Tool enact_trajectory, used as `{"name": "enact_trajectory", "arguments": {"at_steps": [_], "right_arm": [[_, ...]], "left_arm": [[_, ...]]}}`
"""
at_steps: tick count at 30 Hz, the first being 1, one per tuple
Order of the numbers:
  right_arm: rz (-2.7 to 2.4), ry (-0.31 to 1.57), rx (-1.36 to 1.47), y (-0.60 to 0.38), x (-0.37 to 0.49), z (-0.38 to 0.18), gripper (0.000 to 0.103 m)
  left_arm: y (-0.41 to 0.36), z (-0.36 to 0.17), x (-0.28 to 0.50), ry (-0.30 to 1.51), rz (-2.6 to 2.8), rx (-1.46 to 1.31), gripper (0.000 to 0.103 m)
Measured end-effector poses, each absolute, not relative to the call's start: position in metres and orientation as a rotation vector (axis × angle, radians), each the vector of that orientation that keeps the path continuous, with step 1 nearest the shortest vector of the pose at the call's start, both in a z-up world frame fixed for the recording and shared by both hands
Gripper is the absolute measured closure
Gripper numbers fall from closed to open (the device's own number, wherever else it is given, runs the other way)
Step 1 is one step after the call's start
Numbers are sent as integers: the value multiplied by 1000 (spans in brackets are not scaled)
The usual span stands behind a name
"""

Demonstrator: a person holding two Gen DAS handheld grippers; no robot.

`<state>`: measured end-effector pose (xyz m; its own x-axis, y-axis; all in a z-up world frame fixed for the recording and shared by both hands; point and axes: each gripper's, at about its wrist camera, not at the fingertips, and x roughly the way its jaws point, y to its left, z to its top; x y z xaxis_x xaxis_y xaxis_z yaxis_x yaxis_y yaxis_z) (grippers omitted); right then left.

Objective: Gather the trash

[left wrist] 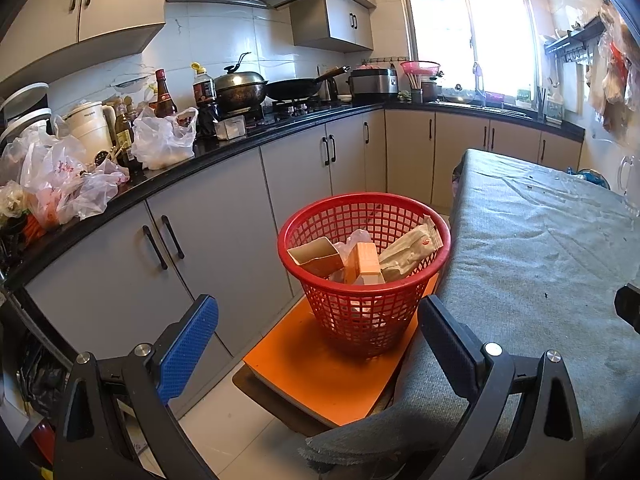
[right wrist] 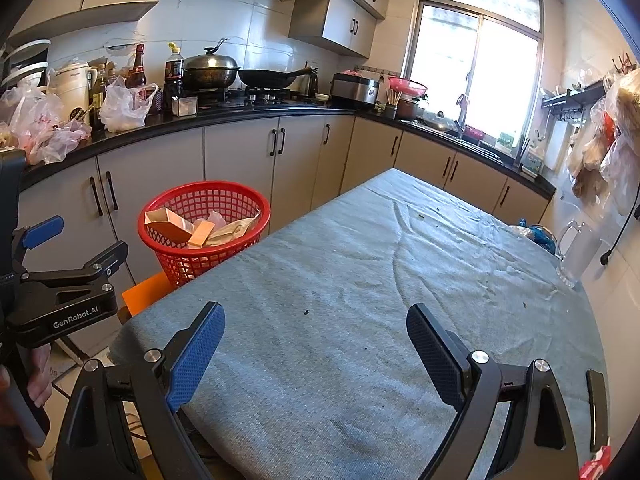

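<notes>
Counting it up: one red basket (left wrist: 362,264) sits on one orange stool (left wrist: 320,380) right at the table's (left wrist: 540,280) left edge, between the table and the lower cabinets (left wrist: 224,232). In the basket I make out two cardboard boxes (left wrist: 316,258), one flat white packet (left wrist: 412,250) and some crumpled plastic, all sticking up to about rim level.

Two grippers here. Left gripper (left wrist: 318,344) hangs over the table's near left corner with its tongs spread wide and nothing between them, pointing at the basket. Right gripper (right wrist: 316,356) hovers over the table's near edge, also wide apart and holding nothing.

Table wears a grey cloth with just a few dark crumbs (right wrist: 306,312) scattered on it. One clear glass jug (right wrist: 576,256) stands at the right edge, and something blue (right wrist: 540,234) lies just behind it. A bit of red and white packaging (right wrist: 596,464) peeks in at the near right corner.

Counter (left wrist: 224,148) behind is packed: plastic bags, bottles, a lidded wok and a pan. Nothing sits between either gripper and the basket.
</notes>
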<state>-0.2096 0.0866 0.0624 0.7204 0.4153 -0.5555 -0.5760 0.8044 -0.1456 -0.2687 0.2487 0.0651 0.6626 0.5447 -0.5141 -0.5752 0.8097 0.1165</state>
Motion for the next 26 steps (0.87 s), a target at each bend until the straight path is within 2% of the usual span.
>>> {"name": "enact_trajectory", "arguments": {"at_steps": [18, 26], "right_arm": [[564, 518, -296, 73, -213, 67, 8], [494, 551, -232, 38, -194, 60, 6]], "left_arm": [[232, 78, -274, 543, 638, -19, 4], [193, 80, -243, 564, 569, 67, 4]]}}
